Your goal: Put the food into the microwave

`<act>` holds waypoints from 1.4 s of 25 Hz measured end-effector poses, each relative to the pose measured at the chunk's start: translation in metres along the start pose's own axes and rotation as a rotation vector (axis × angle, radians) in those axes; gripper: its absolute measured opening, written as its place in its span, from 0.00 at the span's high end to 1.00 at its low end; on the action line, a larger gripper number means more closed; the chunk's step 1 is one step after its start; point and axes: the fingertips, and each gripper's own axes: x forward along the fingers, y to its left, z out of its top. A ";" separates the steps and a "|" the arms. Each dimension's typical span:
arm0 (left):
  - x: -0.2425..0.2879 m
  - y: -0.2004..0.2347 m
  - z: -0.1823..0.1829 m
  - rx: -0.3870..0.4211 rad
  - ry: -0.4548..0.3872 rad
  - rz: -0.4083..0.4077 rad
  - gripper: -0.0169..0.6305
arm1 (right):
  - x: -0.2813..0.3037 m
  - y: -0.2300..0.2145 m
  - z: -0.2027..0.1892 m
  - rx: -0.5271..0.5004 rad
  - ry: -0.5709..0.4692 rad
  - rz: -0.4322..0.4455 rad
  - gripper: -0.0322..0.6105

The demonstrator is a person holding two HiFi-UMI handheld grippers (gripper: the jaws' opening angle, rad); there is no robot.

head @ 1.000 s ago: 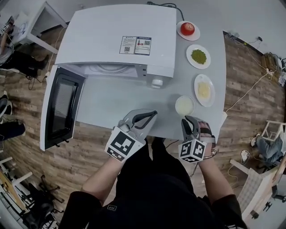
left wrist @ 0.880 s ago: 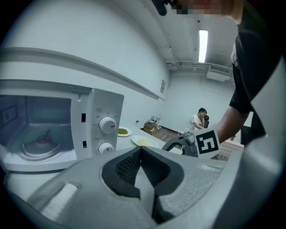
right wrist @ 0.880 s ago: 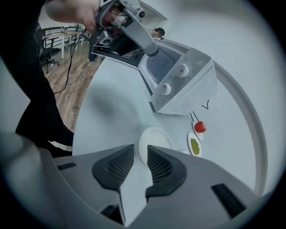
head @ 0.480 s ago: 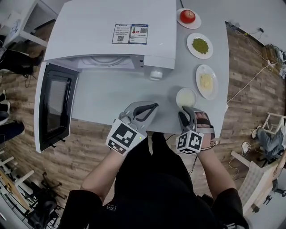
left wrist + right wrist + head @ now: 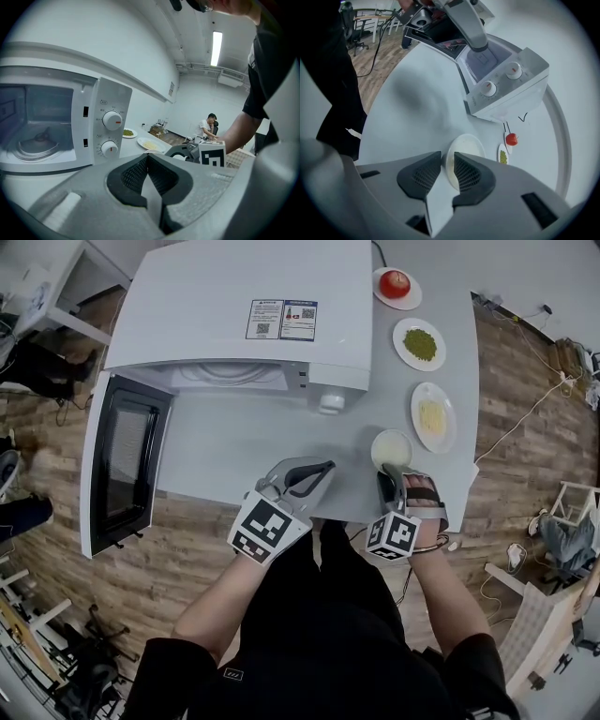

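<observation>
A wood-plank floor surrounds a pale grey counter (image 5: pixel 234 446) that carries a boxy white microwave oven (image 5: pixel 244 306), its dark-windowed door (image 5: pixel 122 470) swung open to the left. Two stickers (image 5: pixel 281 320) on the oven's top carry square codes and fine print too small to read. The markings around its two white dials (image 5: pixel 112 120) are also illegible.

Along the counter's right side sits a row of white plates: one with a red round fruit (image 5: pixel 395 284), one with green bits (image 5: pixel 419 343) and one with yellow food (image 5: pixel 431 416). Nearest the person is a small white dish of pale food (image 5: pixel 391 446).

The right tool (image 5: pixel 389 474) has just been closing its jaws, which now clamp the dish's near rim. The left tool (image 5: pixel 323 467) is over the counter's near edge, its jaws together and empty.
</observation>
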 end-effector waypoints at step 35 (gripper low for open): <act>-0.081 -0.033 0.046 0.057 -0.100 0.077 0.96 | -0.116 -0.058 0.039 -0.048 -0.055 -0.203 0.86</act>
